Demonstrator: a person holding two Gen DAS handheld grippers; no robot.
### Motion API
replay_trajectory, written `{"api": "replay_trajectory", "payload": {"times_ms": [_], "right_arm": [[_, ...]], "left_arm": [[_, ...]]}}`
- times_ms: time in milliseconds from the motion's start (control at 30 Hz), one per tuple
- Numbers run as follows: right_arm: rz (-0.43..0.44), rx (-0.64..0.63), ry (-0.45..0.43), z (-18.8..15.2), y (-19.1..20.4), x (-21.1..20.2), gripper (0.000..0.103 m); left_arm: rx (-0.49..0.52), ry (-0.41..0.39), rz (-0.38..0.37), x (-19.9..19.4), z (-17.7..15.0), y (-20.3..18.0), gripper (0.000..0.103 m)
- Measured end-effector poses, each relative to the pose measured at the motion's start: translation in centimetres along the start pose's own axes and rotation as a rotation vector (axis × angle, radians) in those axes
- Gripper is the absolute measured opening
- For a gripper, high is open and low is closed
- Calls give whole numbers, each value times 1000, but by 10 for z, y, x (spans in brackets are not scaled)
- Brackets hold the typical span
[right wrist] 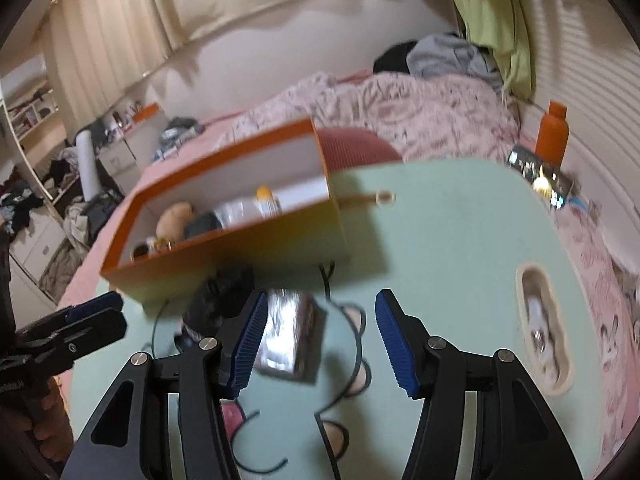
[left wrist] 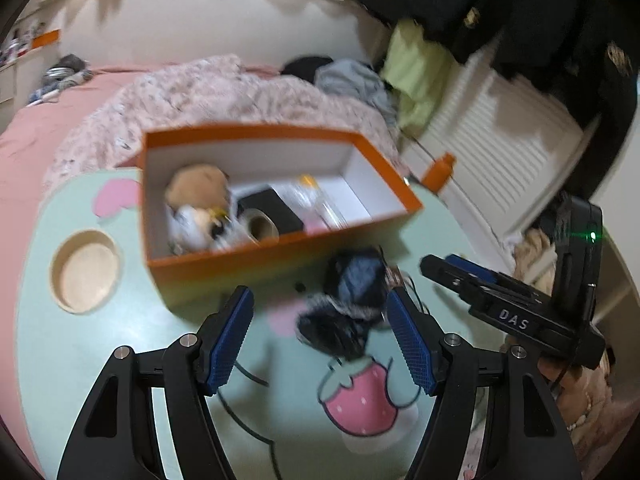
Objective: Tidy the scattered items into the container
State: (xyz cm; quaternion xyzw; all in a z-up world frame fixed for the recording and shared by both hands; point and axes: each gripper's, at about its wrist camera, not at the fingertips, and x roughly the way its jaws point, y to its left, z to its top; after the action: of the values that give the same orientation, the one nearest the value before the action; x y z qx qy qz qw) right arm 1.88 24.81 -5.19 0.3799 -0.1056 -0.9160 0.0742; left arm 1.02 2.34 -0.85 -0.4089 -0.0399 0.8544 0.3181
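An orange box point(left wrist: 256, 258) with a white inside stands on the mint-green table point(left wrist: 132, 360). It holds a plush toy point(left wrist: 198, 190), a black block, a tape roll and a clear bottle with a yellow cap point(left wrist: 308, 192). In front of the box lies a dark blue and black furry bundle point(left wrist: 352, 304). My left gripper point(left wrist: 322, 332) is open around its near end, and the bundle lies close to the right pad. In the right wrist view the orange box point(right wrist: 240, 256) is at the left. My right gripper point(right wrist: 320, 334) is open over a shiny silver-brown packet point(right wrist: 290, 332) lying beside its left pad, clear of the right pad.
The table has a round cup recess point(left wrist: 86, 272) and a long slot point(right wrist: 542, 332) holding small white things. A small ring point(right wrist: 384, 198), an orange bottle point(right wrist: 554, 136) and a dark device point(right wrist: 540, 172) sit at the far side. A thin black cable point(right wrist: 328, 276) crosses the table. A bed with a pink quilt point(left wrist: 224, 92) lies behind.
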Motion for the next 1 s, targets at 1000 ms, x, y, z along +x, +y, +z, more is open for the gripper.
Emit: {"api": "replay_trajectory", "payload": {"times_ms": [1000], "right_arm": [[37,-1,63,-4,2,9,57]], "left_arm": [[182,218,33,76,6,-28,59]]}}
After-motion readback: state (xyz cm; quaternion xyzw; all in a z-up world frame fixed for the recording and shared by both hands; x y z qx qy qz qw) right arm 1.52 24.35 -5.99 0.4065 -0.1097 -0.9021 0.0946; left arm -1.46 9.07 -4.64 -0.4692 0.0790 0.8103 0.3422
